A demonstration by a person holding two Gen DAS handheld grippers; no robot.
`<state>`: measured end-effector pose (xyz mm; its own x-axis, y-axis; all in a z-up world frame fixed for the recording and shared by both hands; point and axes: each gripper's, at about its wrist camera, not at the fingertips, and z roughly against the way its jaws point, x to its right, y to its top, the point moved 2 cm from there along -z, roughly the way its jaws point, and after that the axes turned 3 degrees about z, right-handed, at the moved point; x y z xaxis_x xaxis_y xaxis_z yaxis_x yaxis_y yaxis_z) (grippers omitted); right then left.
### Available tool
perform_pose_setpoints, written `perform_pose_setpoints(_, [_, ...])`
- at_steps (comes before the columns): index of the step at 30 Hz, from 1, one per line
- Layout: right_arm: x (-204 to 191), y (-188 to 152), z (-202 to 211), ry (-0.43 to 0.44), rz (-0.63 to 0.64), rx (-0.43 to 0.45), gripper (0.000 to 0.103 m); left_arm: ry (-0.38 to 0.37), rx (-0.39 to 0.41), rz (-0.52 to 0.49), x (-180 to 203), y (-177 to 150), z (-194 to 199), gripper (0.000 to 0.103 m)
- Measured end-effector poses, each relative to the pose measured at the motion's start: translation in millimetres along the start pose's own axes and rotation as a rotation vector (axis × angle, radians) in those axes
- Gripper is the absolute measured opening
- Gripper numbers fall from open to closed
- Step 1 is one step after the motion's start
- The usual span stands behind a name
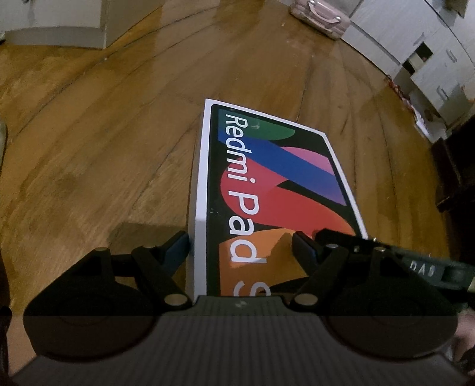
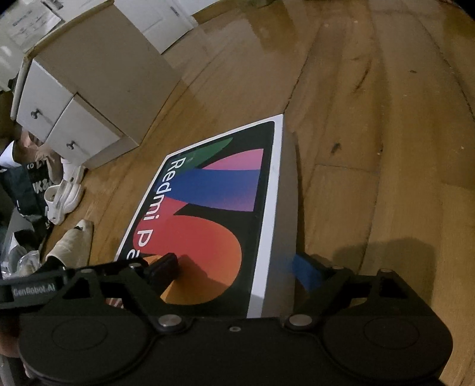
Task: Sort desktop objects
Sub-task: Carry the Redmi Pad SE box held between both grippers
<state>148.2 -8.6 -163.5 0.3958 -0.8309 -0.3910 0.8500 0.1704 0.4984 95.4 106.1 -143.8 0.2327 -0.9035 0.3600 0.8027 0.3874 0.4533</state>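
Observation:
A white Redmi Pad box [image 1: 276,184] with a colourful lid is held above the wooden floor. My left gripper [image 1: 240,246] is shut on its near left edge: one finger [image 1: 178,246] sits under the edge, the other [image 1: 302,246] on the lid. The same box [image 2: 213,207] shows in the right wrist view. My right gripper [image 2: 237,267] is shut on its near right edge, one finger [image 2: 164,267] on the lid, the blue-padded one [image 2: 305,270] below. The right gripper's body [image 1: 386,255] shows in the left view.
Wooden floor [image 1: 104,148] lies below. A white two-drawer cabinet [image 2: 89,89] stands at left, with shoes [image 2: 65,196] and bags beside it. A pink suitcase [image 1: 320,16] and white cabinets [image 1: 430,68] stand at the far right.

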Motion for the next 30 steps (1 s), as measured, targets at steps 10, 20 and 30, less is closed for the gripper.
perform_pose_setpoints(10, [-8.0, -11.2, 14.2, 0.013, 0.114, 0.136, 0.087, -0.007, 0.058, 0.007, 3.0, -0.6, 6.9, 0.072])
perform_pose_setpoints(20, [-11.5, -15.6, 27.8, 0.020, 0.157, 0.138, 0.083, 0.021, 0.016, -0.048, 13.7, -3.8, 15.7, 0.072])
perform_pose_setpoints(30, [-9.2, -16.3, 25.6, 0.016, 0.184, 0.078, 0.083, 0.046, -0.040, -0.056, 16.6, -9.0, 7.5, 0.075])
